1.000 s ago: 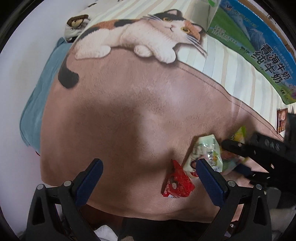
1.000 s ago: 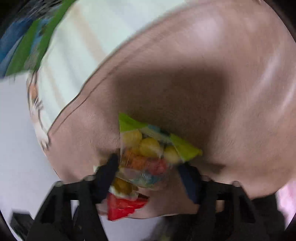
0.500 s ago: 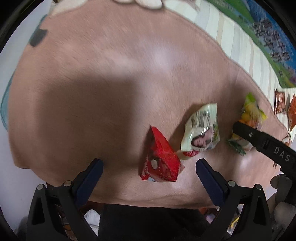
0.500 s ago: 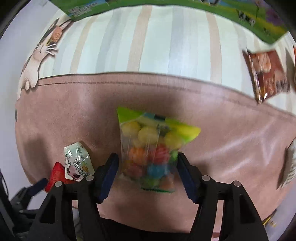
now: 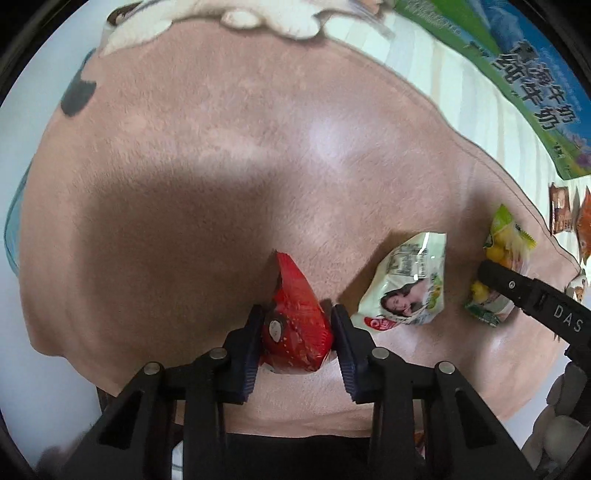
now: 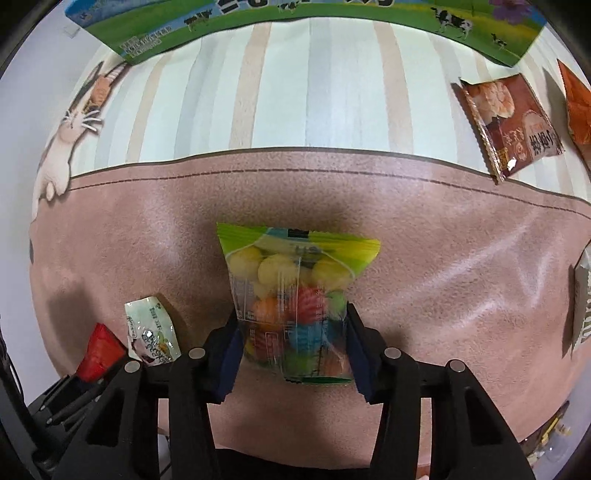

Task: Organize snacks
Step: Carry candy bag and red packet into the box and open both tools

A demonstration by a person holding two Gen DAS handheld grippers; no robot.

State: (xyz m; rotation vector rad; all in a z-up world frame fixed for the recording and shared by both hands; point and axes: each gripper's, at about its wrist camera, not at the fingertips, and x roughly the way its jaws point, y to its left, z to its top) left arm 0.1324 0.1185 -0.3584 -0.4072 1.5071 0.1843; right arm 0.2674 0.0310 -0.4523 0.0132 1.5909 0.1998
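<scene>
A red snack packet (image 5: 291,288) lies on the pink blanket (image 5: 221,166), and my left gripper (image 5: 298,313) is shut on its near end, pointing straight down. To its right lies a white and green packet (image 5: 406,288). Further right is a clear bag of coloured candy balls (image 6: 291,291) with a green top. My right gripper (image 6: 291,321) has its jaws closing on that bag's lower half, both pads against its sides. The right wrist view also shows the red packet (image 6: 99,350) and the white and green packet (image 6: 151,332) at lower left.
A green and blue milk carton box (image 6: 295,18) stands along the far edge of the striped cloth. A brown shrimp snack packet (image 6: 513,122), an orange packet (image 6: 580,110) and a pale packet (image 6: 583,306) lie to the right. A hand shows at the left view's right edge.
My left gripper came down over the red packet and went from wide open to shut on it. The right gripper's view rolled round, and its jaws narrowed on the candy bag.
</scene>
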